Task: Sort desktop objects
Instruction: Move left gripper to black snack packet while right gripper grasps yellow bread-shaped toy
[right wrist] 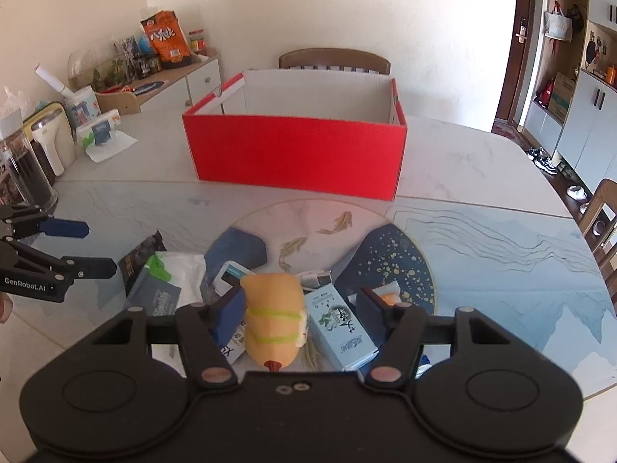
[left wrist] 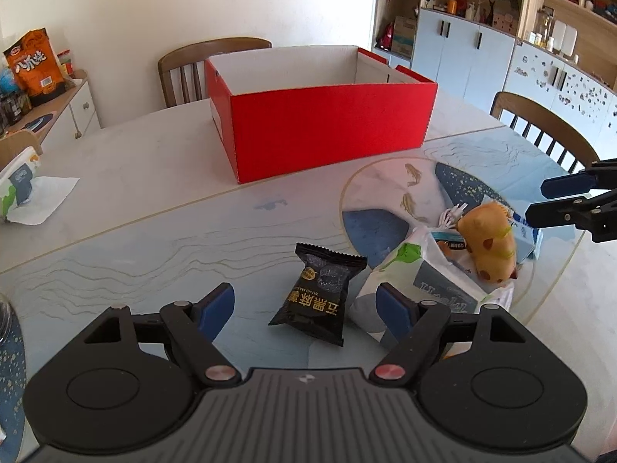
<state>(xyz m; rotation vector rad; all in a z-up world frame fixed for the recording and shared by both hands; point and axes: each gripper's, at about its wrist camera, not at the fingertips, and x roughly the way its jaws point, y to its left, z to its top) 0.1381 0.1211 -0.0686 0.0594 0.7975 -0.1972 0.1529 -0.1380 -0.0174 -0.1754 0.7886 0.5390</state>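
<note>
Between the spread fingers of the left gripper [left wrist: 306, 310], nearest its camera, a black snack packet [left wrist: 318, 293] lies flat on the table [left wrist: 154, 200], printed face up with crimped ends, untouched by either blue pad; the claw is released and straddles it. Just beside the packet on its right, a soft white tissue pack [left wrist: 420, 281] with a green leaf print slumps partly on the round fish-patterned mat [left wrist: 381, 193]. At the right gripper [right wrist: 300, 308], also wide open and grasping nothing, a yellow plush toy [right wrist: 273, 320] with green stripes sits between the jaws, its left side close against the left pad though I cannot tell if they touch, and a pale blue carton [right wrist: 341, 328] lies between the toy and the right pad. Other small packets are heaped under and behind the toy, too overlapped to name. Beyond the heap, well apart from it, the red box [left wrist: 327, 123] stands open on the table with a white inside; only the upper inner walls show, so its floor is hidden, but nothing is seen in it. My judgement is that sorting has barely begun: every visible object is outside the box, and both claws look poised for a first pick. Farther left, another tissue pack [right wrist: 98, 135] lies by the table edge.
</note>
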